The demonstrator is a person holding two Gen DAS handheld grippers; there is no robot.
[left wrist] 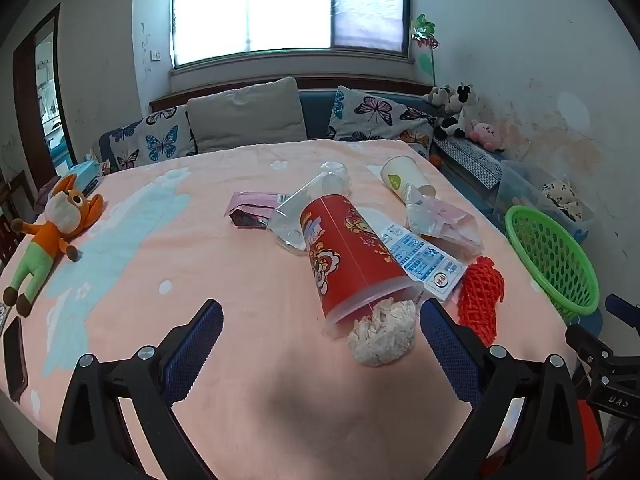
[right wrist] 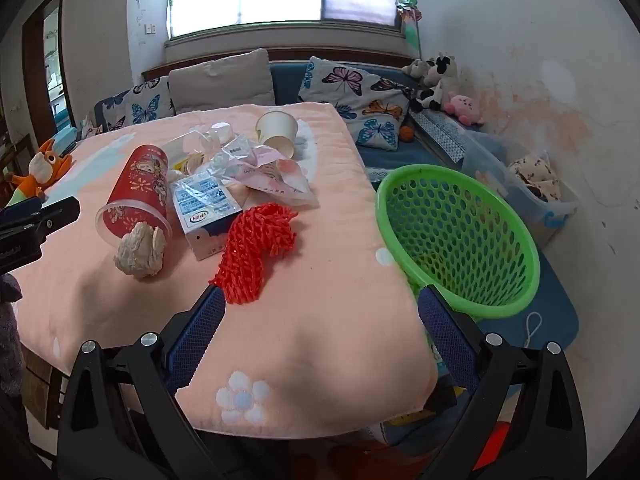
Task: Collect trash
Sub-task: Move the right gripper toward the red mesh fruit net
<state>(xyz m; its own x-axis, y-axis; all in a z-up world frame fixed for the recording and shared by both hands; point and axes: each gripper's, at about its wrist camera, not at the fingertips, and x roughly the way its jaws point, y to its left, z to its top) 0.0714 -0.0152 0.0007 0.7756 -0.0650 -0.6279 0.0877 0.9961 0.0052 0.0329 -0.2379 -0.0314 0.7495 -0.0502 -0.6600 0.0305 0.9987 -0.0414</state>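
Both the left gripper (left wrist: 321,316) and the right gripper (right wrist: 321,302) hovered spread wide and empty over the pink blanket (right wrist: 328,280), the trash heaped mid-table around the toppled red cup (left wrist: 352,256), left of the green basket (right wrist: 460,240).

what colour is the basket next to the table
Bright green basket with a perforated wall, clearest in the right wrist view.

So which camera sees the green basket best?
The right wrist view: the green basket sits big and whole there, beside the table, so you can look inside. The left wrist view shows the basket squeezed at the right edge, smaller and more side-on.
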